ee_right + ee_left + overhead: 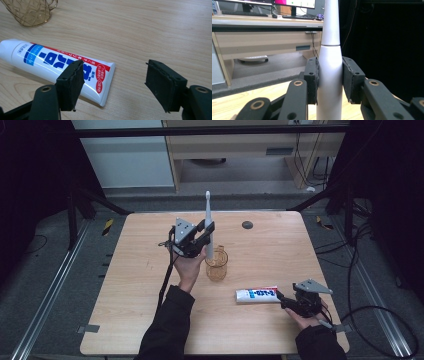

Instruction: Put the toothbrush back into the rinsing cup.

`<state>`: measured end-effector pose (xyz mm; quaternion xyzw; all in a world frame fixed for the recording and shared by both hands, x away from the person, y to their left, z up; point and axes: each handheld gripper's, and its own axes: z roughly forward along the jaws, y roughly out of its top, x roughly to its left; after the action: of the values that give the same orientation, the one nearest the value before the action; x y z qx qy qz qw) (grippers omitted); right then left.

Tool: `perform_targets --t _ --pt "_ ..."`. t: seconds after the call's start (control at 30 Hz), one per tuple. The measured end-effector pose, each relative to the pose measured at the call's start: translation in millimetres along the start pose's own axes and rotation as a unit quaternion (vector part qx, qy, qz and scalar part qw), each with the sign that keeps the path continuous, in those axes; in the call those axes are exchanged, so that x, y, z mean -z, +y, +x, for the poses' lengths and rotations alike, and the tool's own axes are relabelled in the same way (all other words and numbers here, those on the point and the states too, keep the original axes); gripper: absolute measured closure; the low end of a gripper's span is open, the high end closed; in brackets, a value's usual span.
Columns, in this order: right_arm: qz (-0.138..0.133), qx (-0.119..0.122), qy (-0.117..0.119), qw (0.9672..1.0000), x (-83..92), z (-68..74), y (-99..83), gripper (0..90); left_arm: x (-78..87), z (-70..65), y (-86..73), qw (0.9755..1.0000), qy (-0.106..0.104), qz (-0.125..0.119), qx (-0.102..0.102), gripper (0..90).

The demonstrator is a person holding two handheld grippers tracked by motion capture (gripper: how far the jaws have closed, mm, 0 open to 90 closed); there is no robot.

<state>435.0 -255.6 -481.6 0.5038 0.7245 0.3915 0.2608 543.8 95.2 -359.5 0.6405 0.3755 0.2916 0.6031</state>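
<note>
Clamping an upright white toothbrush above the amber cup, seemingly to stand it inside, the left gripper grips firmly; the right gripper rests spread beside the toothpaste tube.

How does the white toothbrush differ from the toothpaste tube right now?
The toothbrush stands upright over the amber cup, clamped in the left tongs; the toothpaste tube lies flat on the table, with the right tongs open beside its flat end. The toothbrush is plain white; the tube carries red and blue print.
</note>
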Motion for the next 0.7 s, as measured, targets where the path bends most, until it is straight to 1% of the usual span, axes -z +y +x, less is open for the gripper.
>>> perform_targets --t 0.17,0.3,0.7 --pt "0.000 0.001 0.001 1.0000 -0.1 0.2 0.0 31.0 -4.8 0.2 -6.5 1.0000 -0.003 0.007 0.002 66.9" --pt "0.002 0.000 0.002 1.0000 0.1 0.5 0.1 31.1 -7.5 0.1 -11.5 0.9999 -0.005 0.011 0.000 66.9" --pt "0.002 0.000 0.003 1.0000 -0.2 0.7 -0.1 31.3 -10.1 1.3 -29.8 0.9997 -0.010 0.021 -0.005 66.9"
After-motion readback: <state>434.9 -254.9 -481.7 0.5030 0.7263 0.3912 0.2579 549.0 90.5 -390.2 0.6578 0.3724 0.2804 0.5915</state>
